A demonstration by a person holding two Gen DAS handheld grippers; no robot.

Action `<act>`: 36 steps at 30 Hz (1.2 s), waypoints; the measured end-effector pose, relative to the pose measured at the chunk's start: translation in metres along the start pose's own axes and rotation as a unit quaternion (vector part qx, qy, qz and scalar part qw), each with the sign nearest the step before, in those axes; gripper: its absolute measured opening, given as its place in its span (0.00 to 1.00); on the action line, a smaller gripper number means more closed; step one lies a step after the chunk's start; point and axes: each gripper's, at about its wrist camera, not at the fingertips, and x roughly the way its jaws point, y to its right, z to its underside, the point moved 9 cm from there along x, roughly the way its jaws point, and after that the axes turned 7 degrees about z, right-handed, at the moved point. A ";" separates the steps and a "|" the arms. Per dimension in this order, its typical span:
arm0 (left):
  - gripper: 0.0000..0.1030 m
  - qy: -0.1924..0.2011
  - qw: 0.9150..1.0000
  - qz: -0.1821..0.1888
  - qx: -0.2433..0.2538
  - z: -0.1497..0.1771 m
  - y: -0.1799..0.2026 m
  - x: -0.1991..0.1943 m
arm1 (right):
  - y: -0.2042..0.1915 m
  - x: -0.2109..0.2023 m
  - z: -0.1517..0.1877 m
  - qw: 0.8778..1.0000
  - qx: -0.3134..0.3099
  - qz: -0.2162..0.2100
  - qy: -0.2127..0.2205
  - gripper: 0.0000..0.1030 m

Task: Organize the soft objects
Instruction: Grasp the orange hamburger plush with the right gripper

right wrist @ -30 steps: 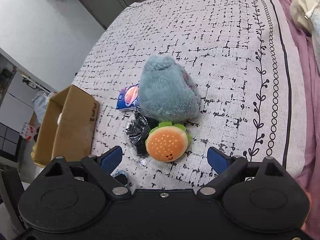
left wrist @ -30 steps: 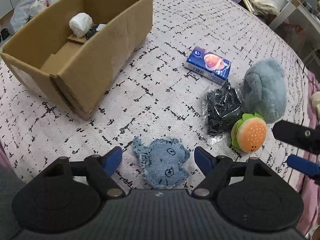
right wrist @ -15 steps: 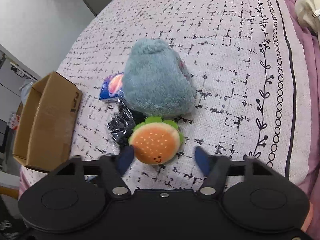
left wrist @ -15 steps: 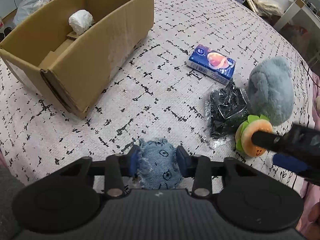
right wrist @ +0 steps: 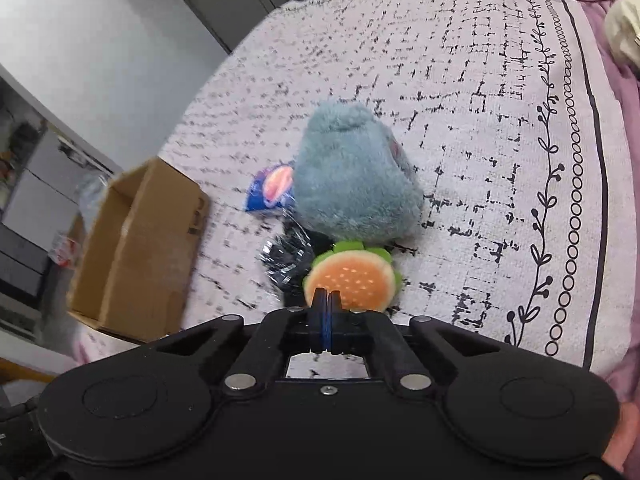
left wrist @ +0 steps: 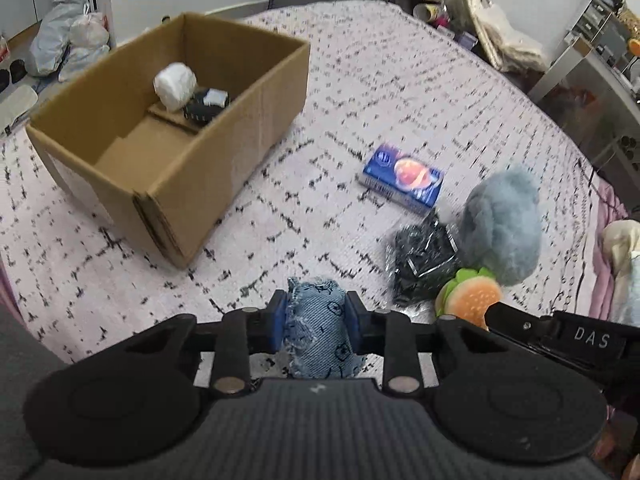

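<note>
My left gripper point(left wrist: 315, 312) is shut on a blue denim soft toy point(left wrist: 318, 330) and holds it above the patterned bedspread. My right gripper point(right wrist: 327, 300) is shut, its fingertips together at the near edge of an orange burger plush point(right wrist: 350, 278); whether it pinches the plush I cannot tell. The burger plush also shows in the left wrist view point(left wrist: 472, 296), with the right gripper's arm point(left wrist: 560, 336) beside it. A grey-blue fluffy plush point(right wrist: 352, 176) lies just behind the burger. An open cardboard box point(left wrist: 168, 148) stands to the left, holding a white bundle point(left wrist: 174, 85) and a dark item.
A blue tissue pack point(left wrist: 402, 178) and a black crinkly plastic bag point(left wrist: 420, 260) lie between the box and the plush toys. A cream soft object point(left wrist: 620, 248) sits on the purple sheet at the right edge. Bags and furniture stand beyond the bed.
My left gripper closed on the denim toy and lifted it. My right gripper moved up to the burger plush and closed fully.
</note>
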 end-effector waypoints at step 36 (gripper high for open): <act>0.29 0.075 0.996 0.042 -0.004 -0.074 -0.035 -0.072 | -0.008 0.032 -0.002 0.996 -0.039 0.074 0.007 0.79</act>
